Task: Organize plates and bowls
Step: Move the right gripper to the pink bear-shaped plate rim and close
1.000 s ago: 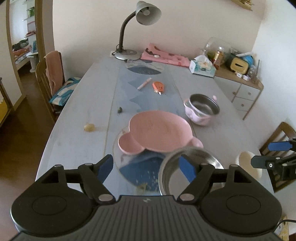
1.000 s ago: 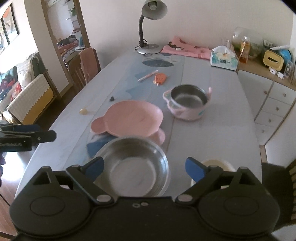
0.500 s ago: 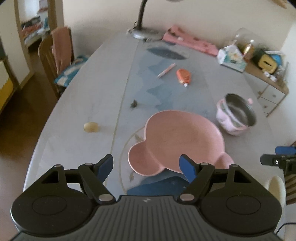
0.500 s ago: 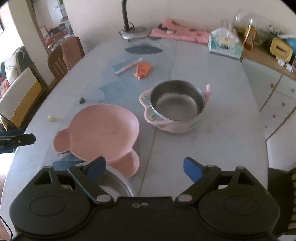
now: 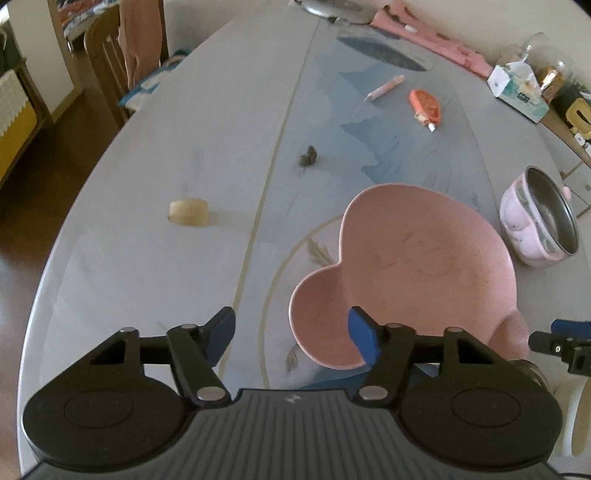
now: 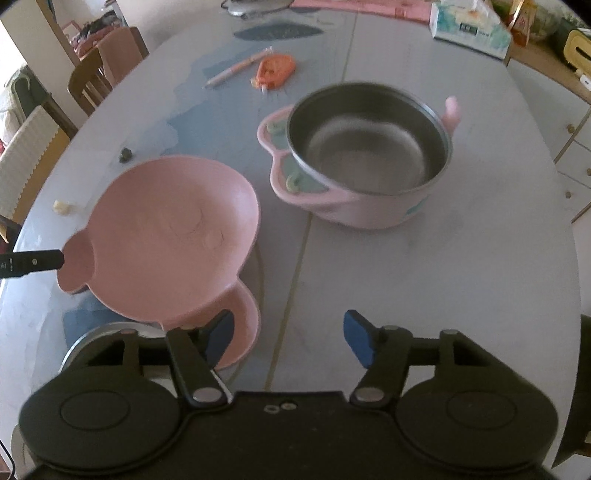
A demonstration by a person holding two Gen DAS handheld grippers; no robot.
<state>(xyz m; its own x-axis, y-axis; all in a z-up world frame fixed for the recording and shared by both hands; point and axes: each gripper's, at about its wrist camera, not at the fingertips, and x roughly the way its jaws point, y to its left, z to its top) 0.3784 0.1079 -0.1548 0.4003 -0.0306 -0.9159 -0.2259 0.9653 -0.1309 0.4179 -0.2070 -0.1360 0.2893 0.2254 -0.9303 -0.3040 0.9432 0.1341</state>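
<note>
A pink bear-shaped plate [image 5: 421, 273] lies on the table, also in the right wrist view [image 6: 173, 240]. Right of it stands a pink bowl with a steel liner [image 5: 539, 221], large in the right wrist view [image 6: 365, 155]. A steel bowl [image 6: 96, 339] shows partly under the right gripper's body. My left gripper [image 5: 291, 334] is open and empty, low at the plate's near left ear. My right gripper [image 6: 288, 336] is open and empty, just in front of the steel-lined bowl.
An orange tape dispenser [image 5: 424, 105], a pink pen [image 5: 384, 88], a small dark scrap [image 5: 307, 157] and a yellowish lump [image 5: 188, 211] lie on the table. A tissue box [image 6: 469, 27] and lamp base stand at the far end. A white cup [image 5: 580, 417] sits near right.
Both grippers have moved forward and lower over the table. The steel bowl has slipped out of the left view, and the pink plate and lined bowl look much closer.
</note>
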